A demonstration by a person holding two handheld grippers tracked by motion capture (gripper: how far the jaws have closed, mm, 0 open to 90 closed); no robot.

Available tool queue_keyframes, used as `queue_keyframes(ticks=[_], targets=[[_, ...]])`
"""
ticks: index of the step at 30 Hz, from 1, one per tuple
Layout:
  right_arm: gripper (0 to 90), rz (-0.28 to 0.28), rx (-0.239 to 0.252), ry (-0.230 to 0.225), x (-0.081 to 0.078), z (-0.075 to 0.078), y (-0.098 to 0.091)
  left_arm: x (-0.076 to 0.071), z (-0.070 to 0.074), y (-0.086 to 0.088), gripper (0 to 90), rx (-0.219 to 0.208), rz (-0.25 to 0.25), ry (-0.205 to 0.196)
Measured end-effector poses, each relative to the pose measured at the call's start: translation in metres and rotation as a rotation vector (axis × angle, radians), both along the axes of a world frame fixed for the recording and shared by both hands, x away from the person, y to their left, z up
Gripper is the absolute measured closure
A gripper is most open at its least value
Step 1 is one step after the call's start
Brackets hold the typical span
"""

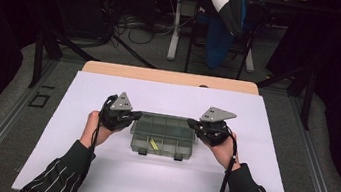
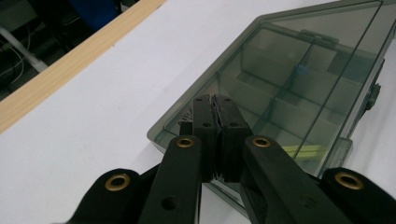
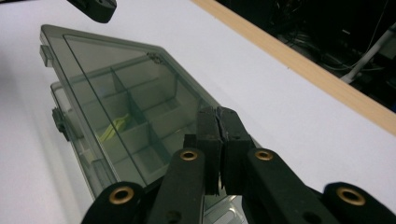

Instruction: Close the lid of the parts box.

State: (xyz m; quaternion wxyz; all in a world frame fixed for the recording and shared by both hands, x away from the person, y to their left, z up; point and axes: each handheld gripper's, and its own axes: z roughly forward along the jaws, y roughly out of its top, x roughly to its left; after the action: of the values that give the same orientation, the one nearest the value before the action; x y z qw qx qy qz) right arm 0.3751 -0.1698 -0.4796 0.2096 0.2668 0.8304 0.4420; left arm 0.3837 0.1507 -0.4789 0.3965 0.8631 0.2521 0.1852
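Smoky clear compartment box flat on the white sheet, about midway between the sheet's left and right edges, nearer the front edge than the wooden back edge. Lid down; two latch tabs facing the front edge, whether fastened not readable. Dividers visible through the lid; yellow-green strip in a front compartment, small blue item in another.

Left gripper clenched, pads pressed together with nothing between, tips over the box's left end. Right gripper likewise clamped on nothing, over the right end. From the high view, one at each short end, left gripper, right gripper. Contact with the lid not certain.

Risks from here:
- Pressing on the lid near one end only: likely tipping or skating of the light box on the smooth sheet.
- Uneven push from the two sides: rotation, latches swinging out of reach.
- Closed tips too blunt for a latch tab: slipping off, box jolted toward the front edge.
- Lid lifted with latches released and box tilted: loose contents crossing dividers or spilling.
- Sheet dragged along with the box: wrinkle.
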Motion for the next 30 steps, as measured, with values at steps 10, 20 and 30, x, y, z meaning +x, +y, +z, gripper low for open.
queue_keyframes(ticks=[10, 20, 30], targets=[[90.0, 0.011, -0.041, 0.028, 0.0, -0.015, 0.003, -0.006, -0.015, 0.0, 87.7, -0.001, 0.009, 0.013], [90.0, 0.021, -0.07, 0.033, -0.002, -0.023, 0.005, -0.008, -0.024, 0.002, 87.7, -0.01, 0.012, 0.021], [90.0, 0.028, -0.082, 0.042, -0.004, -0.026, 0.007, -0.009, -0.024, 0.002, 87.3, -0.016, 0.002, 0.019]])
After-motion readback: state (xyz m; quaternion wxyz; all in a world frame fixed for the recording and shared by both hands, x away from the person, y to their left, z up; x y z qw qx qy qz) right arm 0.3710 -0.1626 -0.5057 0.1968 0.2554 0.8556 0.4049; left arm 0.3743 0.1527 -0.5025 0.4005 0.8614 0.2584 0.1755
